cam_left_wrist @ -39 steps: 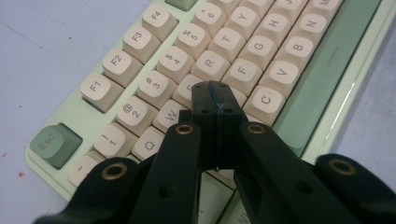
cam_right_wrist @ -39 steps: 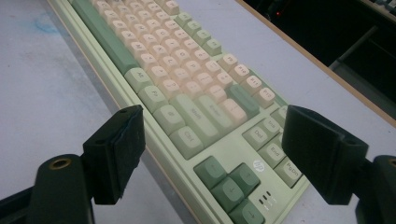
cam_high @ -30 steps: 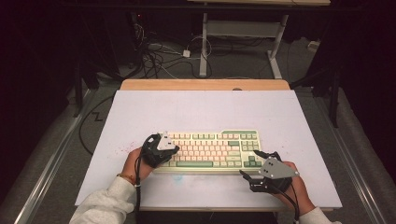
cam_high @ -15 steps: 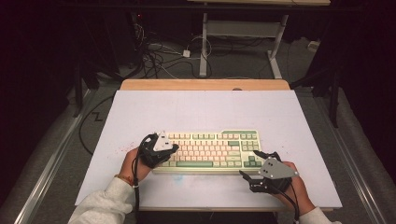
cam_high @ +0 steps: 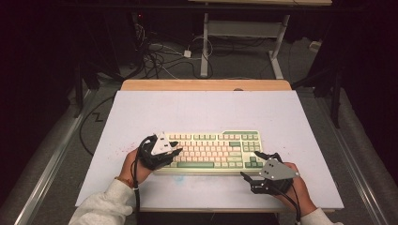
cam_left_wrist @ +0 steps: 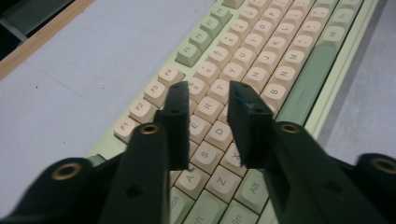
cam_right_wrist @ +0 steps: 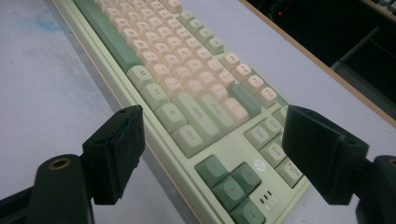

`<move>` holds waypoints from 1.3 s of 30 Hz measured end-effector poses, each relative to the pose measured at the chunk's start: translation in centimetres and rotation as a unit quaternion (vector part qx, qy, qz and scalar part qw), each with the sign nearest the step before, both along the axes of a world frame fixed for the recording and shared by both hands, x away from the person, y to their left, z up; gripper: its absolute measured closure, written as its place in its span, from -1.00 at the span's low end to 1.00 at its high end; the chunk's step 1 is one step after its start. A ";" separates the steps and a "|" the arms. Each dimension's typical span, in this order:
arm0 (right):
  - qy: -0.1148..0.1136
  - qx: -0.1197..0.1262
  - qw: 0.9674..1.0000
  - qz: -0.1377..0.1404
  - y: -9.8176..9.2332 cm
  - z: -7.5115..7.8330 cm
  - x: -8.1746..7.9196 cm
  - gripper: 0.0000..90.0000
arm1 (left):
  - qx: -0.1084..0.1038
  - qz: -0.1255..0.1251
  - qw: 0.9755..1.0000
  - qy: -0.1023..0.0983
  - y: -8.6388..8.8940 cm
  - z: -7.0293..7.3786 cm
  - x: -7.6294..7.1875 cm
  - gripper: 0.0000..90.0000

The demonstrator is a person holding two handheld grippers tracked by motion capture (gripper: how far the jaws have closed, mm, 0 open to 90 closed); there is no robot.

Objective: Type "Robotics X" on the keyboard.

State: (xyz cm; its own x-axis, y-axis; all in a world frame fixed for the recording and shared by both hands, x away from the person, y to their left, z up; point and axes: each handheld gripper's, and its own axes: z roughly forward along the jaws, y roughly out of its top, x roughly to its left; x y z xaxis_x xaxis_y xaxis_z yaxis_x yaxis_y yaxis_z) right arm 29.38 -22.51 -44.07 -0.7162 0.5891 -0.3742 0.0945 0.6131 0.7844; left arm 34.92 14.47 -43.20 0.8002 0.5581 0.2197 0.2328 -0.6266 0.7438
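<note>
My left gripper (cam_high: 174,153) hovers over the left end of the keyboard (cam_high: 213,149), which lies across the near middle of the table (cam_high: 206,110). Its jaws, just opening, stand a little apart above the letter keys (cam_left_wrist: 212,105), pinching nothing. At the keyboard's near right corner, my right gripper (cam_high: 249,165) waits with jaws spread wide and empty, the arrow keys (cam_right_wrist: 229,179) between them. To press cleanly, I judge one fingertip should come straight down on a single key.
</note>
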 end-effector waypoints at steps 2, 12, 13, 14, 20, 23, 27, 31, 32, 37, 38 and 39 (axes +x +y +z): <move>0.000 -0.001 1.000 0.000 0.0 0.0 0.0 -0.51 | 0.000 0.005 1.000 -0.006 -0.1 0.0 -0.1 0.26; 0.000 -0.001 1.000 0.000 0.0 0.0 0.0 -0.51 | -0.005 0.017 1.000 -0.022 -0.1 -0.2 -0.4 -0.47; 0.000 -0.001 1.000 0.000 0.0 0.0 0.0 -0.51 | -0.007 0.021 0.999 -0.031 0.0 -0.1 -0.5 -0.54; 0.000 0.000 1.000 0.000 0.0 0.0 0.0 -0.51 | -0.013 0.020 0.999 -0.028 0.2 -0.2 -0.7 -0.55; 0.000 -0.002 1.000 0.002 0.0 0.0 0.0 -0.52 | -0.017 0.016 0.999 -0.040 0.6 -0.2 -1.7 -0.62; 0.004 0.005 1.000 0.006 0.0 0.0 0.0 -0.52 | -0.014 0.013 0.999 -0.046 0.5 -0.3 -2.3 -0.62; 0.005 0.007 1.000 0.005 0.0 0.0 0.0 -0.52 | -0.026 0.011 0.998 -0.051 0.6 -0.2 -3.0 -0.62; 0.004 0.005 1.000 0.004 0.0 0.0 -0.1 -0.51 | -0.023 0.016 0.998 -0.049 0.4 -0.2 -3.5 -0.62; 0.003 0.004 1.000 0.005 0.0 0.0 -0.1 -0.51 | -0.023 0.014 0.998 -0.051 0.4 -0.1 -3.7 -0.62; 0.002 0.003 1.000 0.004 0.1 0.1 -0.1 -0.51 | -0.022 0.021 0.999 -0.045 0.5 -0.1 -4.5 -0.62; 0.001 0.002 1.000 0.005 0.1 0.0 -0.1 -0.52 | -0.023 0.023 0.999 -0.043 0.6 -0.1 -4.5 -0.62; 0.001 0.002 1.000 0.004 0.1 0.0 -0.1 -0.52 | -0.024 0.025 0.998 -0.044 0.7 -0.1 -4.6 -0.61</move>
